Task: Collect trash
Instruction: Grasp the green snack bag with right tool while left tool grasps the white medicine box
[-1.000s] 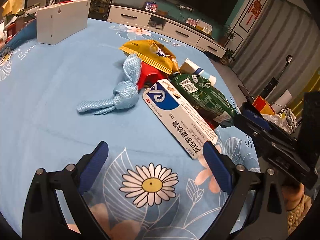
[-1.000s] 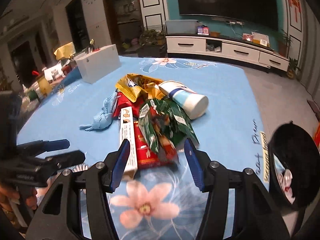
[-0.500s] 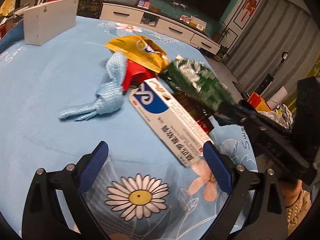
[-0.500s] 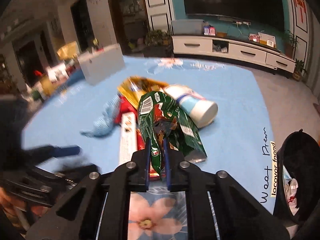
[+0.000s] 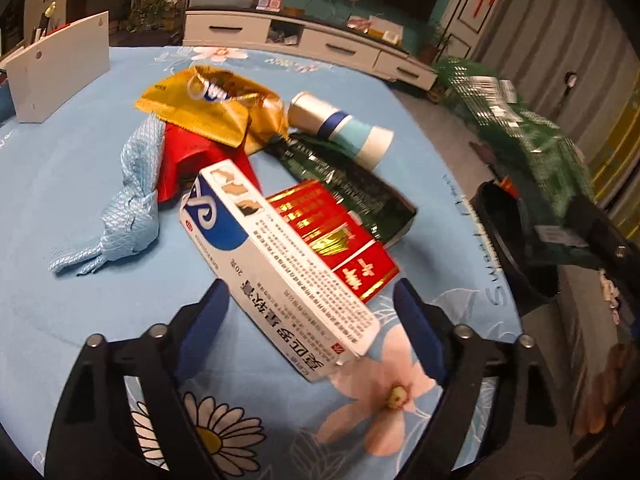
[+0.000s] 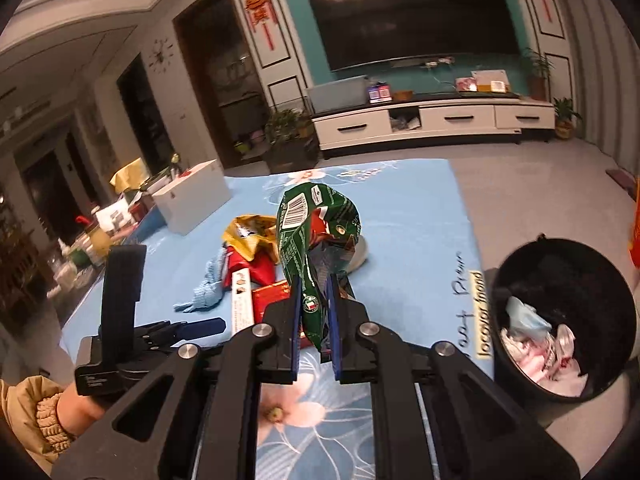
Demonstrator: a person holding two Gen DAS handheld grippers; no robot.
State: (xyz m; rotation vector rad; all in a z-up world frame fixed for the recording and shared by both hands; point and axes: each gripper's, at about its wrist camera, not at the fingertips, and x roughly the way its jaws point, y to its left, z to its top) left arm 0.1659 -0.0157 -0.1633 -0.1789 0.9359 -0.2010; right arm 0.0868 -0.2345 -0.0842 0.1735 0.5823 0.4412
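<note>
Green snack bag hangs pinched in the right gripper, above the counter, beside the black bin. Left gripper stands spread. The thin foil may slip before reaching it.

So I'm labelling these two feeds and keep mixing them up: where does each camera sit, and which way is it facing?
Left wrist: on the left gripper, looking along its open jaws across the blue tablecloth at the white box.
Right wrist: on the right gripper, its jaws shut on the green bag, facing the TV wall; the bin sits to the right, and the left gripper and hand show at lower left.
Shared: green bag, white box, tablecloth.
</note>
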